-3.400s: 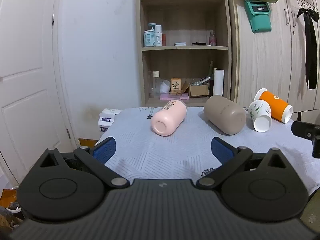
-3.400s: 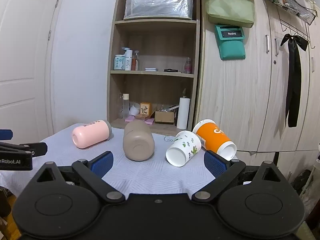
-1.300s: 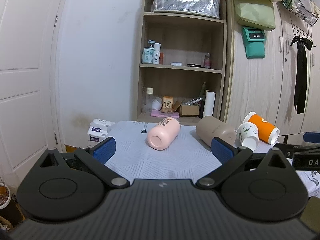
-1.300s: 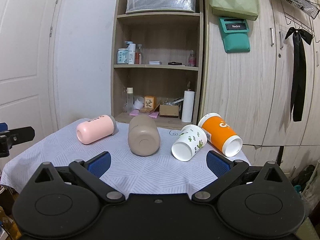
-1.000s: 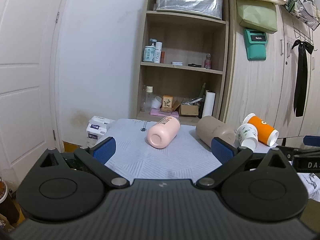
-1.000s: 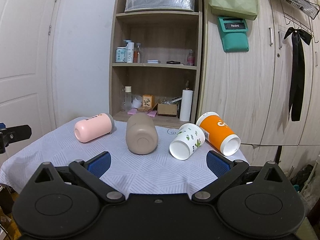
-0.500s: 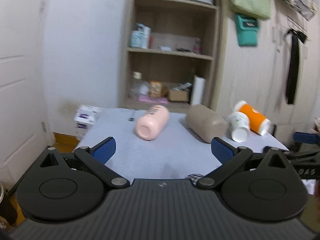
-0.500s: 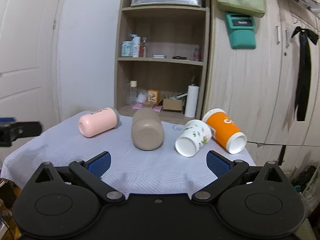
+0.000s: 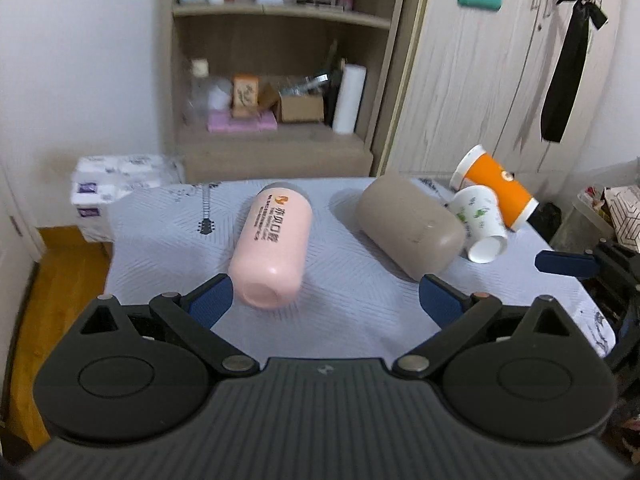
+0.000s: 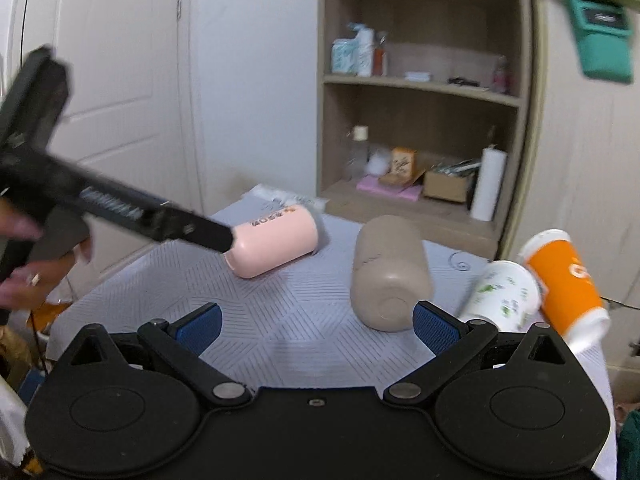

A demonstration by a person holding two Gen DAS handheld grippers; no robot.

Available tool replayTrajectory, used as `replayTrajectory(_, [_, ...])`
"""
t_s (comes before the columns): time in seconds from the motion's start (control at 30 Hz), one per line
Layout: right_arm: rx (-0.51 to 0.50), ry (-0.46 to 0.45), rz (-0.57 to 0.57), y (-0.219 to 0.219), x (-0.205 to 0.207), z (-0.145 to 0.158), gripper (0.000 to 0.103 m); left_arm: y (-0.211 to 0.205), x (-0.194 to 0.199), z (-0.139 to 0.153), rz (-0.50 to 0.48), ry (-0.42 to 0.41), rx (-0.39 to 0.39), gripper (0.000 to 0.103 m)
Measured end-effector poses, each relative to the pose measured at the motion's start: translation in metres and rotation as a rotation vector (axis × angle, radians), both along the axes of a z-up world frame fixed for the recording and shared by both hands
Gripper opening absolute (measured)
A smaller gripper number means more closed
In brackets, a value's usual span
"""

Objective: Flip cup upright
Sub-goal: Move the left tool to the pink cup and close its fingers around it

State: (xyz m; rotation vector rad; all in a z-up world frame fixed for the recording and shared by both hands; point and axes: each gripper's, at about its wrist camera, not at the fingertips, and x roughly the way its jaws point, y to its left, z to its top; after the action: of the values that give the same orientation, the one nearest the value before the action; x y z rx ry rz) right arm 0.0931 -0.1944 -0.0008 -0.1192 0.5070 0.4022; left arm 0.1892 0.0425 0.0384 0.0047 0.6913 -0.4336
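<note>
Left tongs (image 9: 324, 300) agape; pink cup (image 9: 274, 248) lying sideways.

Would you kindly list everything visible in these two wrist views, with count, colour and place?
pink bottle: 1, pink, lying at table left
taupe cup: 1, grey-brown, lying mid-table
white paper cup: 1, white with green print, lying at right
orange paper cup: 1, orange, lying behind it
table cloth: 1, pale patterned, covers table
shelf unit: 1, wooden, behind table
left hand-held gripper: 1, black, blue pads, open near pink bottle
right hand-held gripper: 1, black, blue pads, open
</note>
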Motion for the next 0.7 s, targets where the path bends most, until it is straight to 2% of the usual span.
replayTrajectory(0.13, [-0.004,0.032,0.034,0.003,0.018,-0.005,0.103,0.002,0.045,-0.017,-0.013,0.060,0.030,0.099])
replayTrajectory(0.4, [-0.021,0.075,0.079,0.003,0.025,-0.012,0.103,0.003,0.092,-0.037,-0.070,0.131,0.039,0.099])
replayTrajectory(0.47, [-0.002,0.095,0.080,0.000,0.027,-0.014,0.103,0.003,0.098,-0.040,-0.052,0.145,0.037,0.088])
replayTrajectory(0.5, [0.006,0.102,0.081,-0.002,0.030,-0.015,0.103,0.004,0.101,-0.042,-0.039,0.160,0.028,0.068])
replayTrajectory(0.53, [0.012,0.109,0.083,-0.003,0.030,-0.016,0.103,0.006,0.104,-0.045,-0.019,0.193,0.017,0.060])
replayTrajectory(0.6, [0.009,0.110,0.085,-0.004,0.032,-0.018,0.103,0.010,0.108,-0.049,0.001,0.227,-0.031,0.060])
replayTrajectory(0.7, [0.011,0.116,0.083,-0.005,0.034,-0.020,0.103,0.006,0.101,-0.048,0.018,0.239,-0.024,0.060])
